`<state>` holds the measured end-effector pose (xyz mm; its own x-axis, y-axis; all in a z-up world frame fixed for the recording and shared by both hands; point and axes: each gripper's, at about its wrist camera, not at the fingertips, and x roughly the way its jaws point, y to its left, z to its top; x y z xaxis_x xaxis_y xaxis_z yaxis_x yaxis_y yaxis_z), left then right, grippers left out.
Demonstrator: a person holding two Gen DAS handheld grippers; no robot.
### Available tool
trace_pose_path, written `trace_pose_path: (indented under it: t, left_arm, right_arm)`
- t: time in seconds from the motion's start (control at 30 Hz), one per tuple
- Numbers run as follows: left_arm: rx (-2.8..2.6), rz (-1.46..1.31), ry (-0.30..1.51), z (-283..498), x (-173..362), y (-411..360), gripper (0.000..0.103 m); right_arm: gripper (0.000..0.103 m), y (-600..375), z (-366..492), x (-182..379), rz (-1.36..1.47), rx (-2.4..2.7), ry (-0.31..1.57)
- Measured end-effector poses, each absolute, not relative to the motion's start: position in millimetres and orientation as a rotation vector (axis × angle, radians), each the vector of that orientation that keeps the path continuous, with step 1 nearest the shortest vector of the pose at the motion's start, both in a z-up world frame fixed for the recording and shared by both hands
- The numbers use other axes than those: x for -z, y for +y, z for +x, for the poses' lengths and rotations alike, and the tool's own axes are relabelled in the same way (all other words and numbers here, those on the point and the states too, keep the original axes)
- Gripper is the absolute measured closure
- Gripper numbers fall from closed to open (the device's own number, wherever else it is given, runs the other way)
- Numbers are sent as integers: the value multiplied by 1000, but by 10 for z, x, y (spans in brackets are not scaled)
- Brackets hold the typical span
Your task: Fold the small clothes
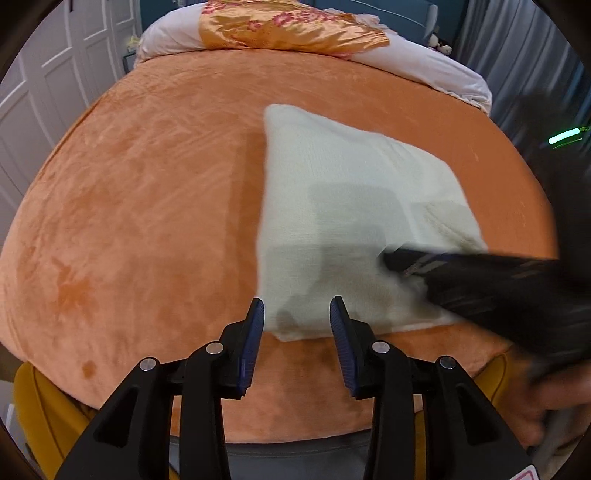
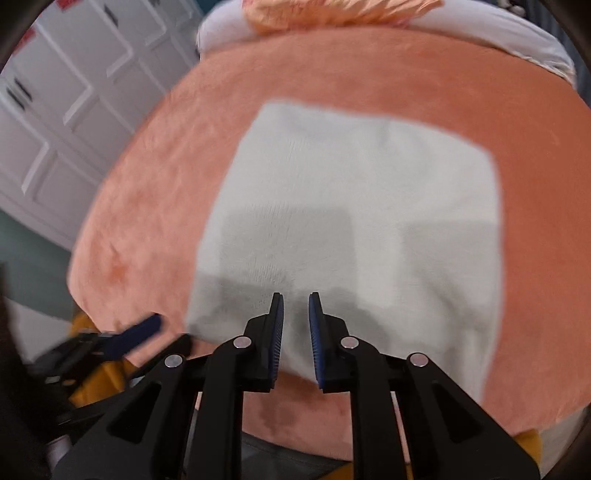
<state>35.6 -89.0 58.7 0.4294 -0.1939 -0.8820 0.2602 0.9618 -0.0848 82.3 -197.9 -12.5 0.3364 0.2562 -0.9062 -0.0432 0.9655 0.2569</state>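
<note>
A white knit garment (image 1: pixel 351 206) lies folded into a rough rectangle on the orange plush bedspread (image 1: pixel 147 184). My left gripper (image 1: pixel 297 310) hovers over the garment's near left corner, open, with nothing pinched between its blue pads. In the right wrist view the same garment (image 2: pixel 369 206) fills the middle. My right gripper (image 2: pixel 296 301) points down at its near edge with the jaws a narrow gap apart, and flat cloth shows through the gap. In the left wrist view the right gripper (image 1: pixel 406 264) shows as a dark blur with its tip at the garment's near right part.
Pillows (image 1: pixel 424 62) with an orange flowered satin cover (image 1: pixel 288 29) lie at the head of the bed. White panelled doors (image 1: pixel 55 74) stand on the left and a grey curtain (image 1: pixel 517 55) on the right. Yellow fabric (image 1: pixel 40 398) hangs below the near bed edge.
</note>
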Motion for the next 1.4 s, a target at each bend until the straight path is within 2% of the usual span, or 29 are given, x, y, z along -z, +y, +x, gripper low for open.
trace_pose_path:
  t: [0.07, 0.23, 0.37, 0.6, 0.67, 0.77, 0.8, 0.97, 1.0, 1.07, 1.1, 1.13, 1.37, 1.4]
  left_arm:
    - [267, 62, 1100, 379, -569, -840, 66]
    - [248, 47, 1099, 409, -583, -743, 66]
    - [256, 54, 1109, 400, -554, -789, 66]
    - [258, 82, 1105, 397, -554, -877, 66]
    - [263, 84, 1104, 408, -558, -914, 66]
    - [275, 102, 1099, 386, -570, -1014, 66]
    - [278, 108, 1099, 376, -574, -1049, 66]
    - [287, 129, 1097, 339, -609, -1150, 63]
    - [287, 126, 1095, 346, -621, -1154, 58]
    - [288, 113, 1087, 375, -659, -1169, 52]
    - [289, 108, 1084, 388, -668, -1179, 48]
    - [290, 105, 1081, 406, -679, -1198, 45]
    - [307, 127, 1079, 488, -664, -1454, 44]
    - [306, 135, 1079, 489, -657, -1468, 44]
  right_arm:
    - [90, -1848, 884, 323, 126, -174, 1231]
    - [88, -1874, 708, -5, 174, -180, 1165]
    - [86, -1884, 728, 302, 182, -160, 1217]
    - [86, -2516, 548, -324, 287, -65, 1051]
    - [86, -2725, 572, -247, 286, 6, 1069]
    - [86, -2983, 649, 189, 305, 42, 1154]
    - [87, -3009, 648, 225, 320, 29, 1124]
    - [86, -3088, 547, -113, 388, 20, 1062]
    - [85, -3168, 458, -202, 398, 28, 1026]
    - [69, -3326, 316, -276, 409, 53, 986]
    - [57, -3344, 247, -246, 415, 67, 977]
    - [54, -3378, 205, -214, 424, 78, 979]
    - [54, -3418, 189, 237, 544, 32, 1055]
    - [66, -3397, 189, 246, 536, 23, 1060]
